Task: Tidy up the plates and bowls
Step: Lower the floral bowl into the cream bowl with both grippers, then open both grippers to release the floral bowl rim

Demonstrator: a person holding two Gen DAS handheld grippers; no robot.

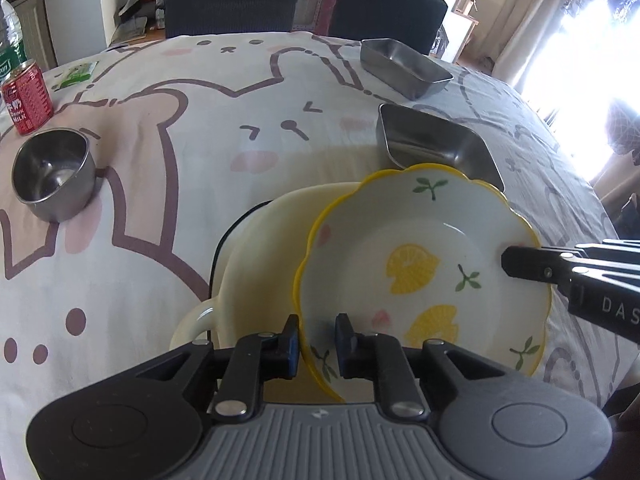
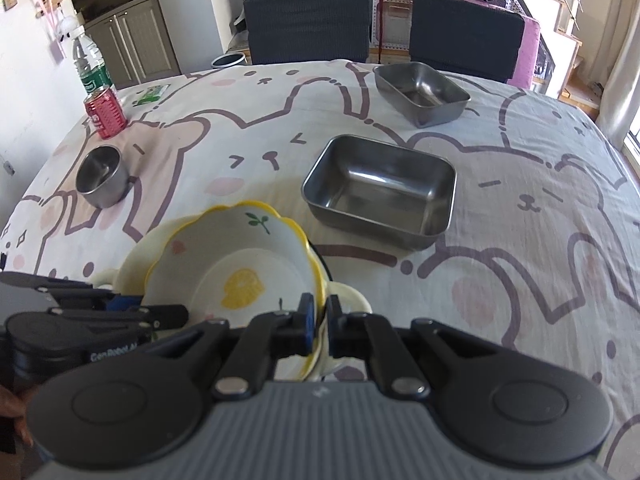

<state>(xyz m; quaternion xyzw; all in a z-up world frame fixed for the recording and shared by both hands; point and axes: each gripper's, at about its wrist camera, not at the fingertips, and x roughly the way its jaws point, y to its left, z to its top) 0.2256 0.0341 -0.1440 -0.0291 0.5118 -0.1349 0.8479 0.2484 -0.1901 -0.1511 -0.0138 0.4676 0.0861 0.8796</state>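
Note:
A white lemon-print bowl [image 1: 420,264] with a yellow scalloped rim lies tilted inside a cream handled dish [image 1: 260,252] on the bunny tablecloth. My left gripper [image 1: 318,340] straddles the bowl's near rim. One pad is at the rim and a gap shows on the other side, so it is open. My right gripper [image 1: 516,266] reaches in from the right and pinches the opposite rim. In the right wrist view the right gripper [image 2: 320,320] is shut on the lemon bowl [image 2: 240,272]. The left gripper [image 2: 176,316] shows at the bowl's left edge, and the cream dish [image 2: 132,264] peeks out behind.
A round steel cup [image 1: 52,176] and a red can [image 1: 28,98] stand at the left. Two rectangular steel trays [image 2: 380,188] [image 2: 420,92] sit beyond the bowl, right of centre. A water bottle [image 2: 90,64] stands at the far left edge. Two dark chairs [image 2: 308,24] back the table.

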